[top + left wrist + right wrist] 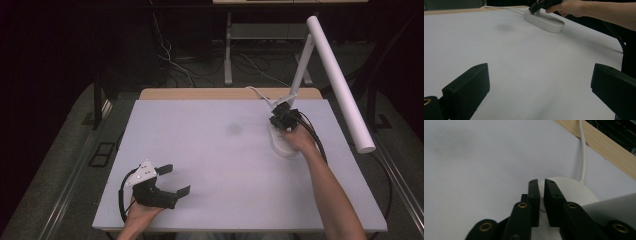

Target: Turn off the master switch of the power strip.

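Note:
A white desk lamp stands at the table's far right, with its oval base (283,146) flat on the white tabletop (215,155) and its long tube head (340,82) slanting above. My right gripper (276,120) is over the back of that base (574,188), jaws nearly together with nothing between them, tips (541,183) pointing down at the base. From the left gripper view, the right hand and gripper (537,7) rest on the base (546,23). My left gripper (175,180) lies open near the front left, jaws spread wide (541,81) over bare tabletop.
The lamp's white cable (584,152) runs off the far side over a wooden edge (200,93). A faint grey smudge (233,129) marks the tabletop middle. Beyond the table are dark floor, table legs and loose cables (172,62).

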